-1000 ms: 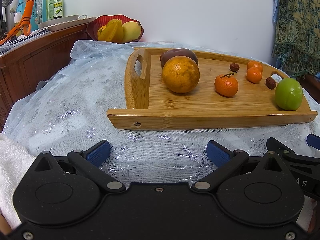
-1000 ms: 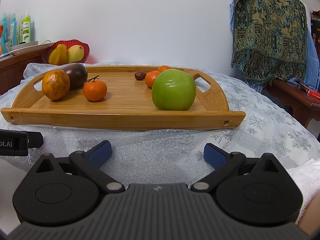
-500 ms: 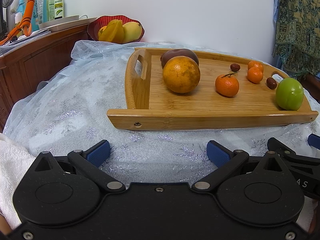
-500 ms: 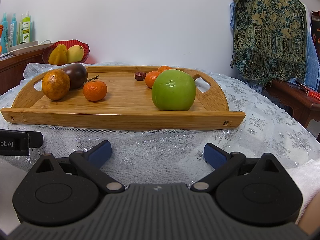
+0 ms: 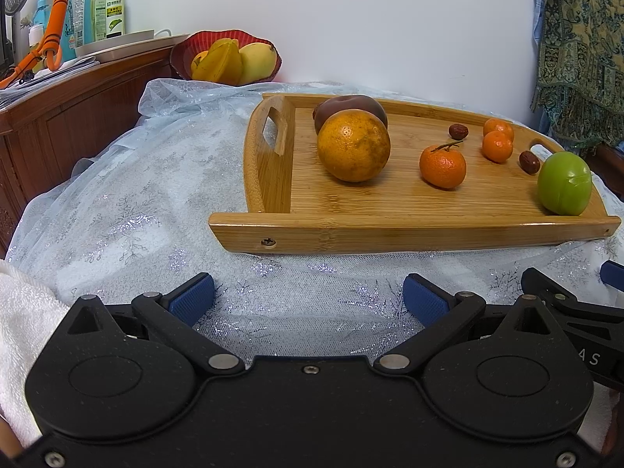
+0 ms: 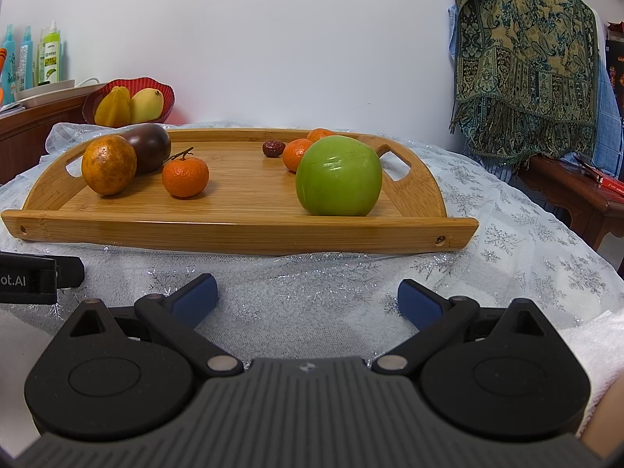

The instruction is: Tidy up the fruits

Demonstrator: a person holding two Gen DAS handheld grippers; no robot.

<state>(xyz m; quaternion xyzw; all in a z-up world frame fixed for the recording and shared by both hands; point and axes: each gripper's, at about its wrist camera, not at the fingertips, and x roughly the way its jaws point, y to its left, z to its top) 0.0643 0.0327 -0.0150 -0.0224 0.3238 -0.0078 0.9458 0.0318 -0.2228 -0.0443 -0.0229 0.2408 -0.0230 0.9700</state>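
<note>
Bamboo tray [image 5: 409, 230] holds every fruit: big orange [image 5: 353, 146] by its left handle, green apple [image 6: 337, 175] by its right. Nothing has moved lately; we keep both hand-held grippers, left [image 5: 308, 296] and right [image 6: 307, 295], spread apart, empty, before it.

On the bamboo tray [image 6: 241, 230]: large mottled orange [image 6: 109, 164] touching a dark purple fruit [image 6: 150, 146] at the left end, stemmed mandarin [image 6: 185, 176] mid-tray, green apple [image 6: 338, 175] near the right handle (hiding part of two small mandarins [image 5: 497, 139]), two dark dates [image 5: 458, 131] nearby.
</note>
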